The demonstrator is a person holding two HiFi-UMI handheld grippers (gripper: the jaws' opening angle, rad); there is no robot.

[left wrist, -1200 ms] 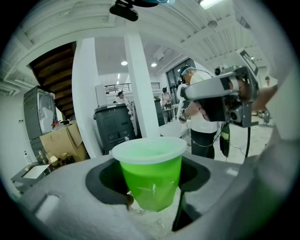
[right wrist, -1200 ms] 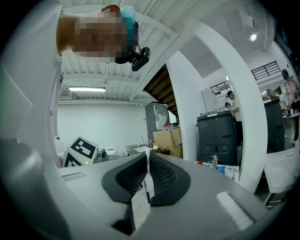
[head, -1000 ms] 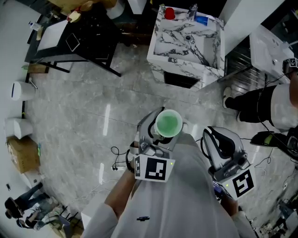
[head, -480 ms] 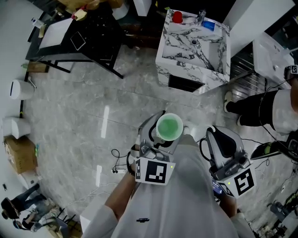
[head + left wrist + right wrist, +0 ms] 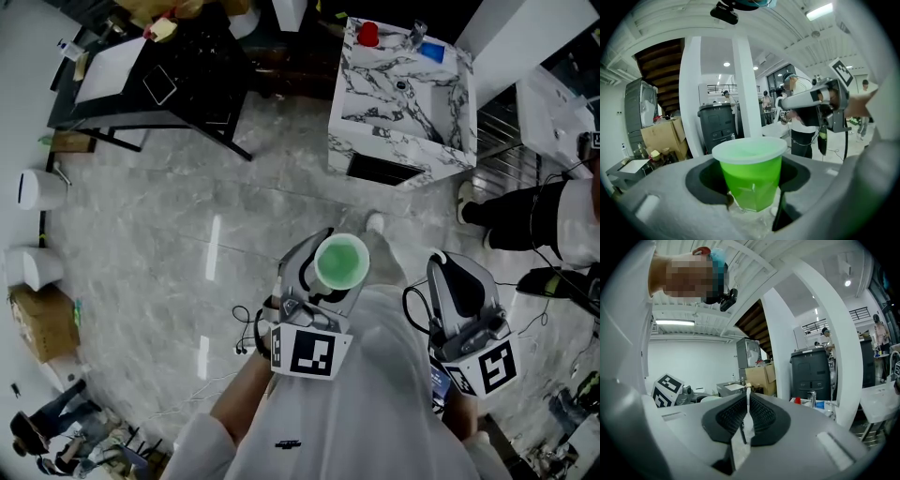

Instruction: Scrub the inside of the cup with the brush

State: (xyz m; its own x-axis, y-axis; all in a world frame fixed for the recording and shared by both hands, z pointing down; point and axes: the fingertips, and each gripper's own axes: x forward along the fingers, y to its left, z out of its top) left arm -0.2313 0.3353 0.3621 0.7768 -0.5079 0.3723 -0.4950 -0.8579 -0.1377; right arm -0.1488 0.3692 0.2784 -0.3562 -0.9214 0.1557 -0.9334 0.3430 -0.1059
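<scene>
A translucent green cup [image 5: 340, 262] with a pale rim stands upright between the jaws of my left gripper [image 5: 323, 269], which is shut on it, held in front of the person's body above the floor. In the left gripper view the cup [image 5: 751, 176] fills the middle, and my left gripper [image 5: 752, 208] clamps its lower part. My right gripper [image 5: 452, 272] is at the right, apart from the cup, with its dark jaws together. In the right gripper view my right gripper [image 5: 746, 404] shows only a thin pale seam between the ribbed pads. No brush shows in any view.
A marble sink counter [image 5: 375, 141] stands ahead, with a faucet [image 5: 415, 36], a red object [image 5: 369, 34] and a blue object [image 5: 431, 52] on it. A black table [image 5: 178, 75] is at the upper left. Another person [image 5: 544, 220] stands at the right. Cables lie on the grey floor.
The head view has shifted: the sink counter now sits further right and slightly nearer. Both grippers keep the same pose, and the cup stays in the left one.
</scene>
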